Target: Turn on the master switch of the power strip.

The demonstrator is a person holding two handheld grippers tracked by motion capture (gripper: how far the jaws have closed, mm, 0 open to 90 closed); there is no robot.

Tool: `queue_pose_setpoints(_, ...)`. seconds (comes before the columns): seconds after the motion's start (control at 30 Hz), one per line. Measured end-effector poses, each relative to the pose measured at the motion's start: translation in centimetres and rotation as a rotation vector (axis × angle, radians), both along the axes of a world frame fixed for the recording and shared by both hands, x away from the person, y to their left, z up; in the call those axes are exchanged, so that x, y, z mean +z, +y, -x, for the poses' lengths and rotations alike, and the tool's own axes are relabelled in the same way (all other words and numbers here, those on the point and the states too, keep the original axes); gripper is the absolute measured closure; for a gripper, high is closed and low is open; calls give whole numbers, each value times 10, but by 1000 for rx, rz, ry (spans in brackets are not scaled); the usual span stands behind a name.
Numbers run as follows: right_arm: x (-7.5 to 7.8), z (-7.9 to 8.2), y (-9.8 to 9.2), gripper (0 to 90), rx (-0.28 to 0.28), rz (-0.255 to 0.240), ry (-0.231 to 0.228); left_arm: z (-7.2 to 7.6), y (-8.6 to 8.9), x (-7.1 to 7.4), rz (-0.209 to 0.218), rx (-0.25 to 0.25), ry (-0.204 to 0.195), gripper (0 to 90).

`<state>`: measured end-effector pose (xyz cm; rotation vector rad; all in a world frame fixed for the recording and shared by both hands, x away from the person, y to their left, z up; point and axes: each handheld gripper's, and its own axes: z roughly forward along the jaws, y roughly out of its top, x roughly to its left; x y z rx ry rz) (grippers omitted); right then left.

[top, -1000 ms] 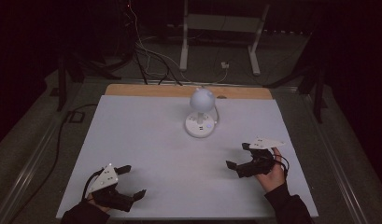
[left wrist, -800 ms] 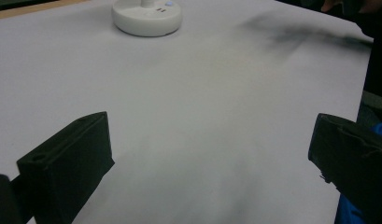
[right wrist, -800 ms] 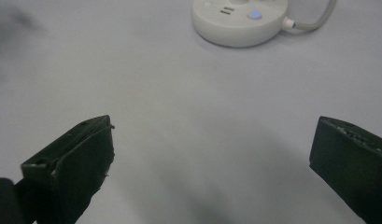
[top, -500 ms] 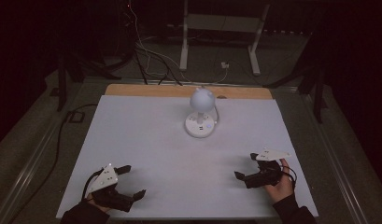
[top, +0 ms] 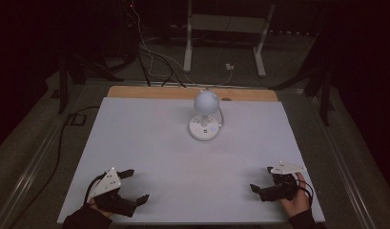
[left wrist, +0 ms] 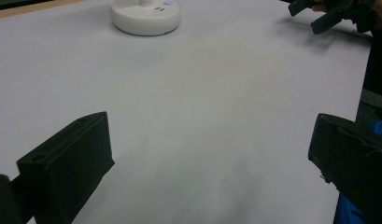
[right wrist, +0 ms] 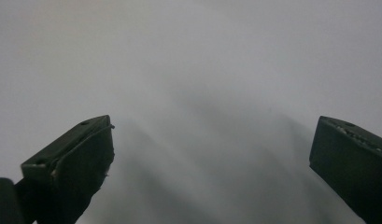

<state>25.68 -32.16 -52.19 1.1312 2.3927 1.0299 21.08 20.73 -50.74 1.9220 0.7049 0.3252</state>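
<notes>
A small white desk lamp [top: 205, 116] with a round head and a round base stands at the far middle of the white table [top: 149, 143]; its base [left wrist: 145, 16] appears at the top of the left gripper view. My left gripper [top: 134, 186] rests near the front left corner, jaws wide apart and empty [left wrist: 212, 154]. Near the front right edge my right gripper [top: 262, 179] is held low over the table, open with nothing between its jaws [right wrist: 212, 149]. The right gripper [left wrist: 319, 14] also shows far off in the left gripper view.
A wooden strip [top: 183, 92] runs along the table's far edge. Behind it on the dark floor stand a white metal frame [top: 223, 28] and loose cables [top: 149, 57]. A black cable [top: 64, 133] trails down the table's left side.
My right gripper has drawn back toward the front right edge of the table and lowered. The left gripper and the lamp have stayed put.
</notes>
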Motion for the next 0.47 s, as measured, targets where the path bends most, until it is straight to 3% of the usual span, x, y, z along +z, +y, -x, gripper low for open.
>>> queue_pose_setpoints(0.47, 1, -2, 9, 0, 20, 15, -18, -1, 0, 0, -2, -3, -1, 2)
